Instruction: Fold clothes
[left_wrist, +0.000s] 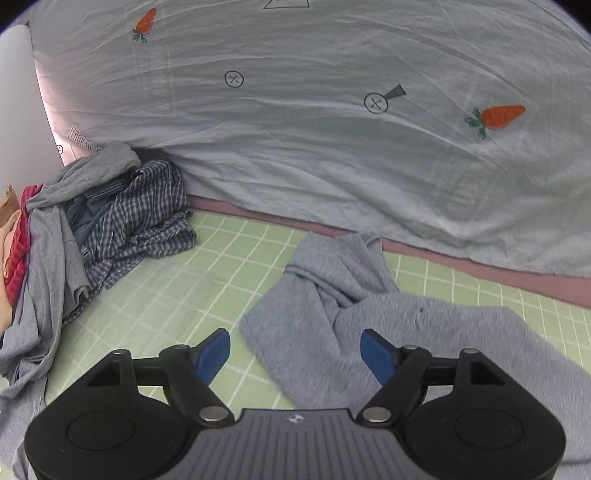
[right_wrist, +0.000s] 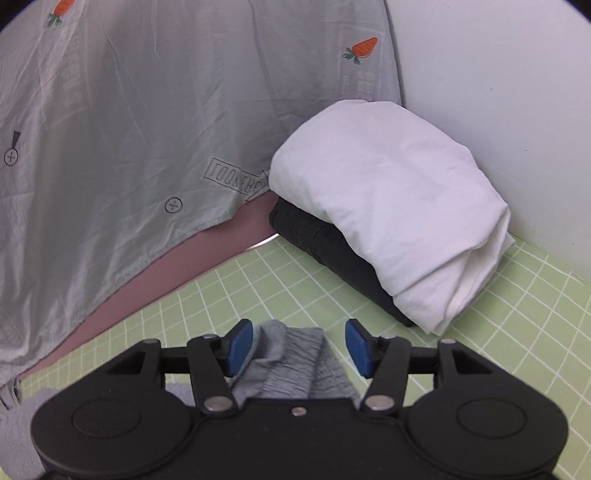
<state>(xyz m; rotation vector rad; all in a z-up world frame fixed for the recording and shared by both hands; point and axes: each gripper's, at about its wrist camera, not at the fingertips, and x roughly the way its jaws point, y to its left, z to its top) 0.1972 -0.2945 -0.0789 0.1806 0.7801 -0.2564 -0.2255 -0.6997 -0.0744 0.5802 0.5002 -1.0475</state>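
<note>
Both hand-held grippers (left_wrist: 295, 354) (right_wrist: 298, 349) released over grey garment (left_wrist: 369, 314); only right view shows white bundle (right_wrist: 388, 206).

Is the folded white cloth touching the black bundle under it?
Touching. The right wrist view shows the white cloth lying directly on the black bundle, draped over its edge.

We hold the left claw (left_wrist: 295, 354) tilted downward, jaws spread wide; its blue pads (left_wrist: 212, 356) stand well apart with nothing pressed between them; black linkage arms angle outward from the two pivots on the body. We hold the right claw (right_wrist: 299, 349) pitched downward likewise, jaws parted less widely; its blue pads (right_wrist: 239, 347) are not clamped on anything, though the left pad looks to be just touching cloth; neither hand nor sleeve is visible in either wrist view.
</note>
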